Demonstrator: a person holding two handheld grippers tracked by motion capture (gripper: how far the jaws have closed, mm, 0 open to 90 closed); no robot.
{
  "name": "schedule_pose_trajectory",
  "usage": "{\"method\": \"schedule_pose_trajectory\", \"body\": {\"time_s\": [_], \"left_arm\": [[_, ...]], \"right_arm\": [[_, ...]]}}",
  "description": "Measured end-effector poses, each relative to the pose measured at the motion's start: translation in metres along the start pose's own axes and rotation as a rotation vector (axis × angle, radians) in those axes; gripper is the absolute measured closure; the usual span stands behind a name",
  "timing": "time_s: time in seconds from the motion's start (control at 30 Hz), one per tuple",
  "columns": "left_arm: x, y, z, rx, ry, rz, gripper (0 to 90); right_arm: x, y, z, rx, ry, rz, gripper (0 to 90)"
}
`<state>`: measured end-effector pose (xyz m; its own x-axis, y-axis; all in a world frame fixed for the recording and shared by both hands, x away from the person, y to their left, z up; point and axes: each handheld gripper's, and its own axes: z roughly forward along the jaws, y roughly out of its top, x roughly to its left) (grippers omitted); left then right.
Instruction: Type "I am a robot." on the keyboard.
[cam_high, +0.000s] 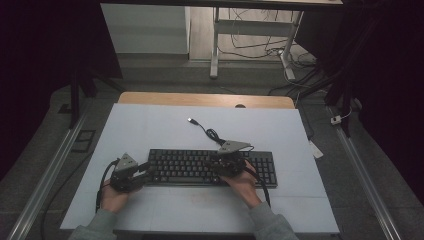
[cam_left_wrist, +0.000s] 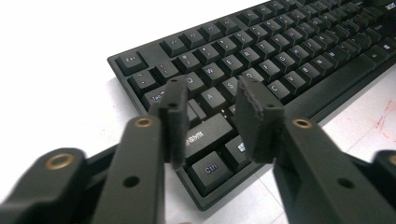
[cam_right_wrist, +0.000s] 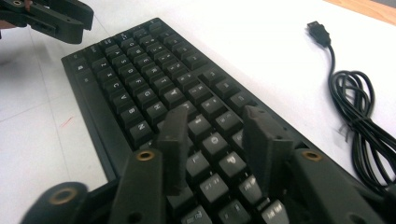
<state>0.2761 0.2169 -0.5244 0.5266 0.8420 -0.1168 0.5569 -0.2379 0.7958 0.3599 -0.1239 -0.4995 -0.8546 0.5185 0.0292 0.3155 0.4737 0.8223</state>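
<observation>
A black keyboard (cam_high: 210, 167) lies across the white table top (cam_high: 150, 125), with its cable (cam_high: 212, 134) coiled behind it and ending in a USB plug (cam_high: 191, 120). My left gripper (cam_high: 148, 171) hovers at the keyboard's left end; in the left gripper view the keyboard (cam_left_wrist: 261, 60) runs up and right, and my left gripper (cam_left_wrist: 212, 109) stands open over the Shift and A keys. My right gripper (cam_high: 216, 165) is over the keyboard's right half. In the right gripper view my right gripper (cam_right_wrist: 217, 135) is open above the keys of the keyboard (cam_right_wrist: 159, 88), nothing held.
The cable coil (cam_right_wrist: 359, 107) and USB plug (cam_right_wrist: 318, 33) lie right of the keyboard in the right gripper view. The left gripper (cam_right_wrist: 56, 18) shows at that view's top left. A wooden table edge (cam_high: 205, 99) runs behind the white top; desk legs and floor cables lie beyond.
</observation>
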Motion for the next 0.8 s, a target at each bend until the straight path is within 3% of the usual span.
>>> {"method": "schedule_pose_trajectory", "body": {"time_s": [0.4,0.8], "left_arm": [[0.001,0.0,0.0,0.009,0.014,-0.009,41.6],[0.002,0.001,0.0,0.012,-0.001,-0.02,33.8]], "right_arm": [[-0.005,-0.019,-0.032,-0.033,-0.04,0.019,48.4],[-0.012,-0.044,-0.067,-0.032,-0.086,0.048,47.0]]}}
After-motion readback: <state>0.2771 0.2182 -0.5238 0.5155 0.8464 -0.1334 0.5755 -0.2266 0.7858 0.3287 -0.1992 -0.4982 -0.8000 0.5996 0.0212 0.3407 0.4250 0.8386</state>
